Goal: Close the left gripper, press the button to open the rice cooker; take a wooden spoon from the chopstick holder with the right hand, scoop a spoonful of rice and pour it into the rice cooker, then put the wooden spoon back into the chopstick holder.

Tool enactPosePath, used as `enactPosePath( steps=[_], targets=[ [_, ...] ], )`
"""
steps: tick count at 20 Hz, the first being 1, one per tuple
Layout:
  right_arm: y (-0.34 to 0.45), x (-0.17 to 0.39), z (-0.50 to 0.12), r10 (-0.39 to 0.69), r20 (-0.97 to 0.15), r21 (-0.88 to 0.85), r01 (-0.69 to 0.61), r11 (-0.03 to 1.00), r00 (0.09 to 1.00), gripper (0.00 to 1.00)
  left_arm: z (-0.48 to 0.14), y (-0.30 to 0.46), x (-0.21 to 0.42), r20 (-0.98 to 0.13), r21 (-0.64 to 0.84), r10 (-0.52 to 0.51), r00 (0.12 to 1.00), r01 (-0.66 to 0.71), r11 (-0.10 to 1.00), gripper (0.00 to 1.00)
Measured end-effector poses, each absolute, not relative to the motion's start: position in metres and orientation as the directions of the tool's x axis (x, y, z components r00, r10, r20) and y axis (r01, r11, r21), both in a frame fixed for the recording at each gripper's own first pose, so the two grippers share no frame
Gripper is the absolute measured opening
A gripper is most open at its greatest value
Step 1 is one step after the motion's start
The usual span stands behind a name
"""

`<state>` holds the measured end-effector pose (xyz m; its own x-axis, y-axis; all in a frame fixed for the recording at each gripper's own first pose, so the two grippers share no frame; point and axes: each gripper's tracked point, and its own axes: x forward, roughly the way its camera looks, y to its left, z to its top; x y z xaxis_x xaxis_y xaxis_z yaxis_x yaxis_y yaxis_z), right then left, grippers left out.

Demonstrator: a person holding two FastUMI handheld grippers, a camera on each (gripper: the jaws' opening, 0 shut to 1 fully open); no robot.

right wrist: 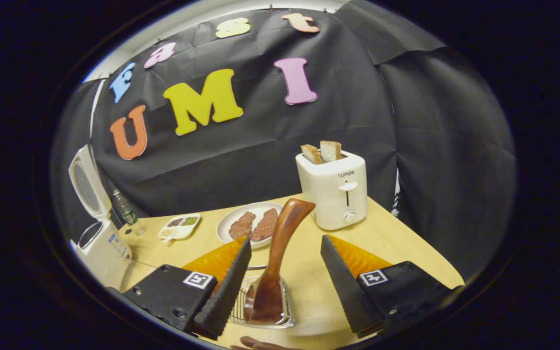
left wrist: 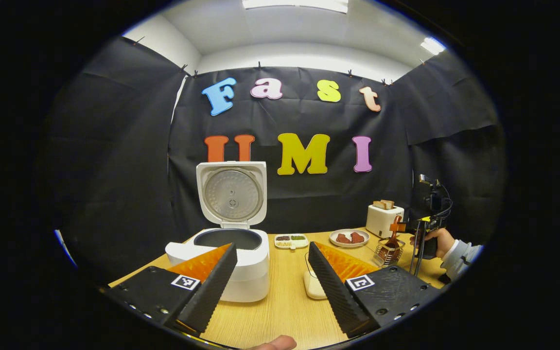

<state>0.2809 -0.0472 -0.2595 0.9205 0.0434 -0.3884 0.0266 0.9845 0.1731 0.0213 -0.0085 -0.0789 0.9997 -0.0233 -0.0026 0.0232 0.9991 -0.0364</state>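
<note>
The white rice cooker (left wrist: pixel 241 272) stands with its lid (left wrist: pixel 232 193) raised upright and its dark inner pot showing. My left gripper (left wrist: pixel 270 250) hovers open in front of it, holding nothing. The brown wooden spoon (right wrist: pixel 284 231) stands in the wire chopstick holder (right wrist: pixel 241 311), leaning right. My right gripper (right wrist: pixel 286 243) is open with a finger on either side of the spoon's handle, neither touching it. In the left gripper view, the right gripper (left wrist: pixel 418 253) sits by the holder (left wrist: pixel 388 252), held by a hand (left wrist: pixel 439 239). The cooker (right wrist: pixel 100 245) stands at the far left of the right gripper view.
A white toaster (right wrist: pixel 334 190) with two bread slices stands at the back right. A plate (right wrist: pixel 234 214) with two pieces of meat and a small divided dish (right wrist: pixel 179 226) lie mid-table. A bottle (right wrist: pixel 124 208) stands behind the cooker. A white rounded object (left wrist: pixel 313 287) lies beside my left gripper's right finger.
</note>
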Motion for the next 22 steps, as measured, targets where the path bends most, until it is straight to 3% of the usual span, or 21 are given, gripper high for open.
enactPosePath(
  steps=[1,2,3,4,5,6,7,8,9,10,15,22],
  targets=[
    [-0.045,0.289,-0.263,0.076,-0.399,0.210,0.011,0.978,0.914,0.93,-0.082,-0.011,0.023,-0.009,-0.045,-0.030,1.000,0.029,0.999,0.94],
    [-0.040,0.294,-0.268,0.117,-0.417,0.255,-0.007,0.967,0.901,0.83,-0.087,-0.013,0.024,-0.017,-0.059,-0.037,0.999,0.036,0.998,0.94],
    [-0.035,0.298,-0.276,0.150,-0.440,0.295,-0.015,0.955,0.885,0.90,-0.088,-0.013,0.025,-0.020,-0.073,-0.047,0.999,0.045,0.996,0.94],
    [-0.031,0.302,-0.287,0.178,-0.472,0.322,-0.020,0.947,0.864,0.79,-0.090,-0.015,0.025,-0.023,-0.085,-0.054,0.998,0.051,0.995,0.94],
    [-0.030,0.303,-0.299,0.195,-0.501,0.337,-0.017,0.941,0.843,0.86,-0.092,-0.014,0.026,-0.025,-0.096,-0.055,0.998,0.052,0.994,0.94],
    [-0.026,0.303,-0.302,0.220,-0.505,0.360,-0.027,0.933,0.834,0.80,-0.092,-0.016,0.026,-0.023,-0.098,-0.059,0.998,0.056,0.994,0.94],
    [-0.019,0.303,-0.300,0.252,-0.495,0.387,-0.049,0.921,0.831,0.66,-0.093,-0.018,0.025,-0.022,-0.092,-0.065,0.998,0.063,0.994,0.94],
    [-0.014,0.303,-0.296,0.271,-0.476,0.409,-0.062,0.910,0.837,0.42,-0.094,-0.018,0.023,-0.022,-0.080,-0.064,0.998,0.062,0.995,0.94],
    [-0.012,0.302,-0.295,0.288,-0.467,0.419,-0.077,0.905,0.836,0.36,-0.095,-0.017,0.021,-0.025,-0.068,-0.060,0.998,0.058,0.996,0.94],
    [-0.016,0.303,-0.294,0.272,-0.465,0.409,-0.068,0.910,0.842,0.23,-0.097,-0.017,0.019,-0.028,-0.060,-0.057,0.998,0.055,0.997,0.94],
    [-0.014,0.297,-0.293,0.276,-0.465,0.419,-0.065,0.905,0.841,0.23,-0.095,-0.013,0.005,-0.023,-0.066,-0.052,0.998,0.051,0.997,0.94],
    [-0.014,0.272,-0.234,0.239,-0.314,0.339,-0.126,0.932,0.919,0.18,-0.095,-0.003,-0.017,-0.026,-0.079,-0.053,0.998,0.050,0.996,0.94]
  ],
)
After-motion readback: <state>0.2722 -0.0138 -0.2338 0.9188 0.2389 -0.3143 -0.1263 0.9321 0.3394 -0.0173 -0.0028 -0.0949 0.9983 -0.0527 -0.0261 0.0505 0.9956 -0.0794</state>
